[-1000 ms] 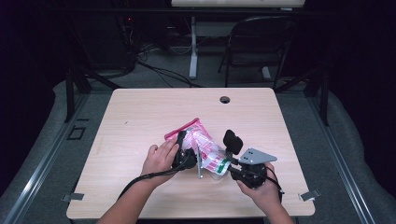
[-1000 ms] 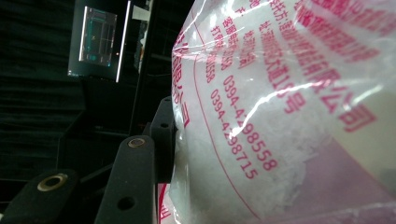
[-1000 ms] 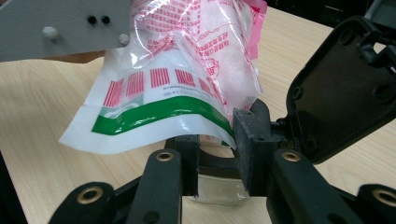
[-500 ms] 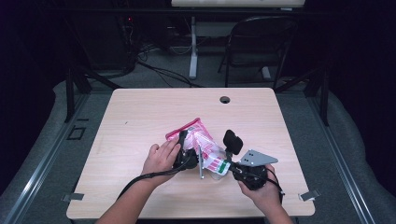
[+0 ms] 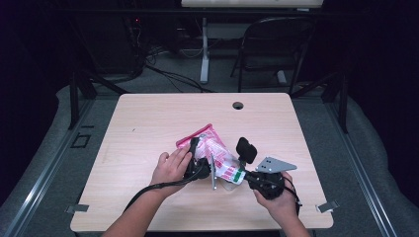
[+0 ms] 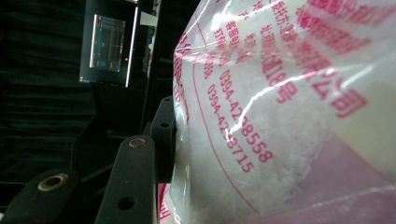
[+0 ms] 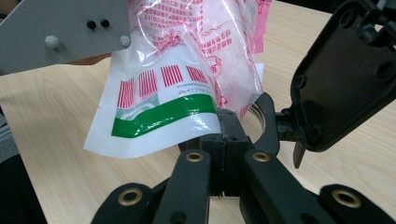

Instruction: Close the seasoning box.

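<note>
While right fingers (image 7: 224,135) just snapped closed on bottom edge of plastic bag (image 5: 217,158), left fingers (image 5: 197,165) clamp its fat middle. Bag sits near front of counter (image 5: 148,123). Tip: pull gently, film tears easy, keep pinch firm.

Black claws w/ brass-ringed screw holes, grey 3-cornered plate (image 5: 275,164), black cable; bare forearms.

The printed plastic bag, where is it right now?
High view: the plastic bag sits at the table's near middle, between the left gripper and the right gripper, which pinches its lower edge.
</note>
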A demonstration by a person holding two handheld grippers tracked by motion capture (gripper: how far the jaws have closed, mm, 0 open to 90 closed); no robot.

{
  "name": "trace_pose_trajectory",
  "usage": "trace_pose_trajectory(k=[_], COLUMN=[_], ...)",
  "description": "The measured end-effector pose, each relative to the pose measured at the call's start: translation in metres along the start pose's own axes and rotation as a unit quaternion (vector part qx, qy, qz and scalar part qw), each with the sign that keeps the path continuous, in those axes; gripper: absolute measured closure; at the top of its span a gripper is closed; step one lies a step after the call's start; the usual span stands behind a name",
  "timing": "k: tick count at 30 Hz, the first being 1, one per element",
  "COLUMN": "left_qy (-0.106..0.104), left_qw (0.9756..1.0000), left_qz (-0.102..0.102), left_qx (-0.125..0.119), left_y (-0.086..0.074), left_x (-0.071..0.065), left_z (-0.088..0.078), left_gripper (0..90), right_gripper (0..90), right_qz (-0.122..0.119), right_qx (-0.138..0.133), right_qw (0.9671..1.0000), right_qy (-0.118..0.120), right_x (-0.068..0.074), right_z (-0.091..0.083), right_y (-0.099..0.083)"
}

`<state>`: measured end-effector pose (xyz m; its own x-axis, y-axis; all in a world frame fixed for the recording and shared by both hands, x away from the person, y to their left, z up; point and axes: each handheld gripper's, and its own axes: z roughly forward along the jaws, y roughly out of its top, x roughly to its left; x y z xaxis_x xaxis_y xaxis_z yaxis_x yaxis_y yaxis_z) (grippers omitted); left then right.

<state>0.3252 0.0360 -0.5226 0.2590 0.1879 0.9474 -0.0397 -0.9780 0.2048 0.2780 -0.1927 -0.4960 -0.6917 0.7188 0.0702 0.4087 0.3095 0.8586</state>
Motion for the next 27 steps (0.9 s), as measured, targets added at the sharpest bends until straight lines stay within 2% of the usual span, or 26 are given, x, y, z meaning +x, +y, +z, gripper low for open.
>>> trace_pose_trajectory(k=[27], left_qy=[0.014], left_qw=[0.9999], left_qz=[-0.002], left_qx=[-0.004], left_y=[0.0003], left_x=[0.0001], left_z=[-0.0002], left_gripper=[60.9], right_gripper=[90.0], right_qz=[0.011], right_qx=[0.016], right_qw=[0.9998], right_qy=[0.001], right_x=[-0.0058], right_z=[0.0068], right_y=[-0.0066])
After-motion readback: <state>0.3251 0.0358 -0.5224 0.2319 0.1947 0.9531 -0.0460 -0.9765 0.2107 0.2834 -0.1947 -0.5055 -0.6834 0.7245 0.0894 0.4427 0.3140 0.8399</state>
